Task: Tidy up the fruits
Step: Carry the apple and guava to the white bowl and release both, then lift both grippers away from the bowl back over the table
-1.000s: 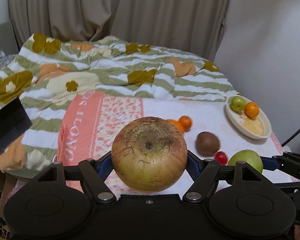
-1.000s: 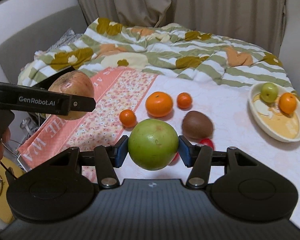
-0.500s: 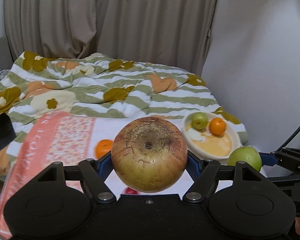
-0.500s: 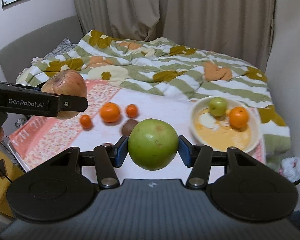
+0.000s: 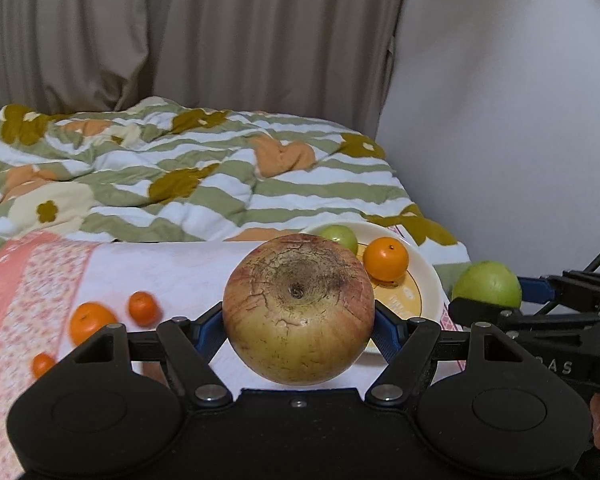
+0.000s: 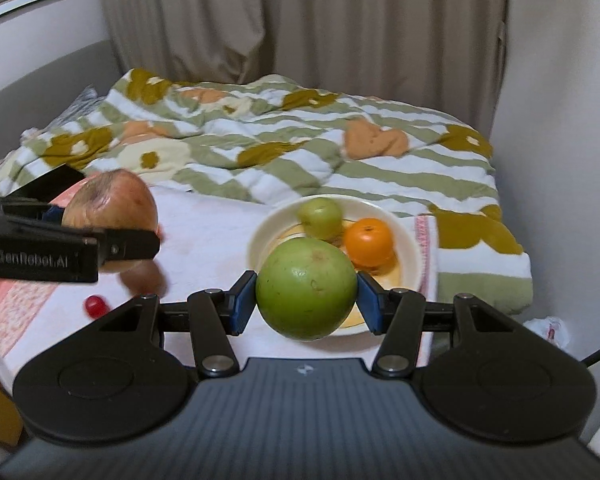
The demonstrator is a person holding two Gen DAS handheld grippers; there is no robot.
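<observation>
My left gripper (image 5: 299, 314) is shut on a large russet yellow-red apple (image 5: 299, 312), held above the bed; it also shows in the right wrist view (image 6: 110, 216). My right gripper (image 6: 306, 288) is shut on a big green apple (image 6: 306, 288), held in front of the cream bowl (image 6: 260, 236); the apple also shows in the left wrist view (image 5: 487, 283). The bowl holds a small green apple (image 6: 320, 217) and an orange (image 6: 368, 241). Three oranges (image 5: 88, 320) lie on the white cloth at the left.
A brown kiwi (image 6: 144, 278) and a small red fruit (image 6: 94, 306) lie on the cloth left of the bowl. A striped floral quilt (image 6: 280, 152) covers the bed behind. The wall (image 5: 500, 120) stands close on the right, curtains behind.
Both grippers have swung right with their apples still held. The bowl now sits right behind the green apple and nearer the russet apple.
</observation>
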